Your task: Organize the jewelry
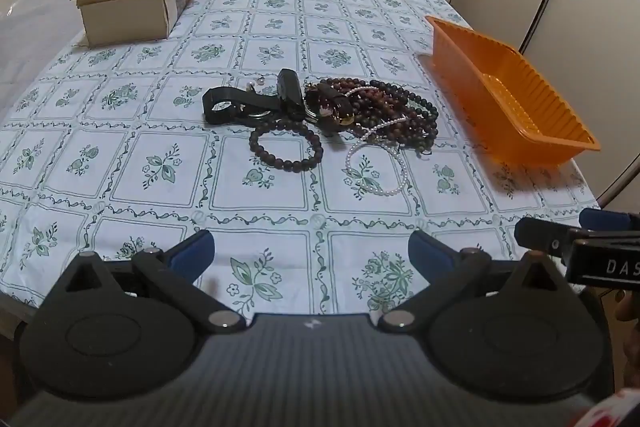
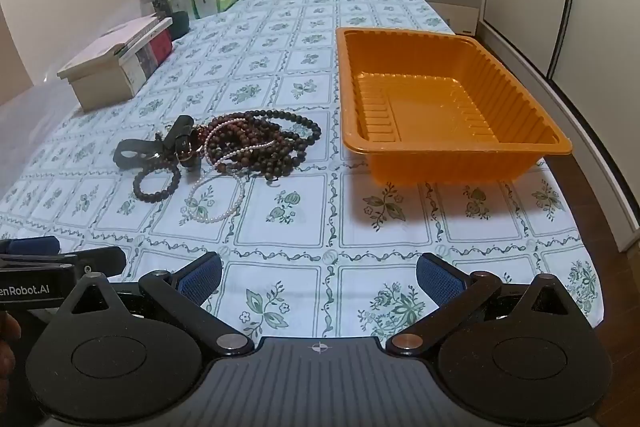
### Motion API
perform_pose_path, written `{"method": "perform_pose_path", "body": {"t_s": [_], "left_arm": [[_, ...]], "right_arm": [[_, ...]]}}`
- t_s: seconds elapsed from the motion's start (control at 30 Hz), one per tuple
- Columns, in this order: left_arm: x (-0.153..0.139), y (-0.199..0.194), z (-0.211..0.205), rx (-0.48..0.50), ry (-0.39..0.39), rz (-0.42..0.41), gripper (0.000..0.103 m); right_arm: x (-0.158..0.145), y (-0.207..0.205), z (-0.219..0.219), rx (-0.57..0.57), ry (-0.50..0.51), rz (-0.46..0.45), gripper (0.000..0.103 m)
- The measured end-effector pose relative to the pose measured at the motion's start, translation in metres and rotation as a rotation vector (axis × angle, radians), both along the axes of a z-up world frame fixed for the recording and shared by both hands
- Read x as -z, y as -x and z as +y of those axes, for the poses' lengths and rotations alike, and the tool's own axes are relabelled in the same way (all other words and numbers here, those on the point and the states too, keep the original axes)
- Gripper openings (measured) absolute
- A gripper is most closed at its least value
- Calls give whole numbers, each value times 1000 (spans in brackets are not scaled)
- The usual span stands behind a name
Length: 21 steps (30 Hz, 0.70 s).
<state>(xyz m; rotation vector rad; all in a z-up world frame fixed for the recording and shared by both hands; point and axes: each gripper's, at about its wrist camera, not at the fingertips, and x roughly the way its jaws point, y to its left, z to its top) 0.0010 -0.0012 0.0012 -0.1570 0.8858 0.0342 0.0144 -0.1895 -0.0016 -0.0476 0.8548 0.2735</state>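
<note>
I've got two tools in view, both tilted down toward the worktop [image 2: 304, 75], both w/ jaws spread as wide as they go, nothing between the pads. Left tool [image 1: 311, 255] hangs over the near edge of the floral cloth; right tool [image 2: 319, 275] sits just beside it, on its right. Each wrist cam catches the other tool's tip at the frame edge.

Count, ahead of both tools: one jewelry pile [image 1: 320, 111], roughly centred fwd of the left tool, fwd-left of the right one. In it I see one small dark bead bracelet [image 1: 286, 147] nearest me, one white pearl strand [image 1: 376, 171] looping out toward the tools, one heap of long dark bead strands [image 2: 260, 143] (can't tell how many, they're tangled), one black strap piece [image 1: 236, 105] on the far-left side. A couple of tiny pearl bits sit behind it, too small to tell.

One orange tray [image 2: 456, 147], nothing in it, straight ahead of the right tool, well right of the left, apart from the pile.

Far left back: one beige box [image 1: 124, 15] w/ books stacked on it, more boxes beyond.
</note>
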Motion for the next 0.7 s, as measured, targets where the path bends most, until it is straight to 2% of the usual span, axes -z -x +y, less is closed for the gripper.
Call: {"method": "perform_pose_path", "body": {"t_s": [0.7], "left_arm": [[1, -1, 0, 11, -2, -2, 102]], "right_arm": [[-1, -1, -3, 7, -4, 1, 103]]}}
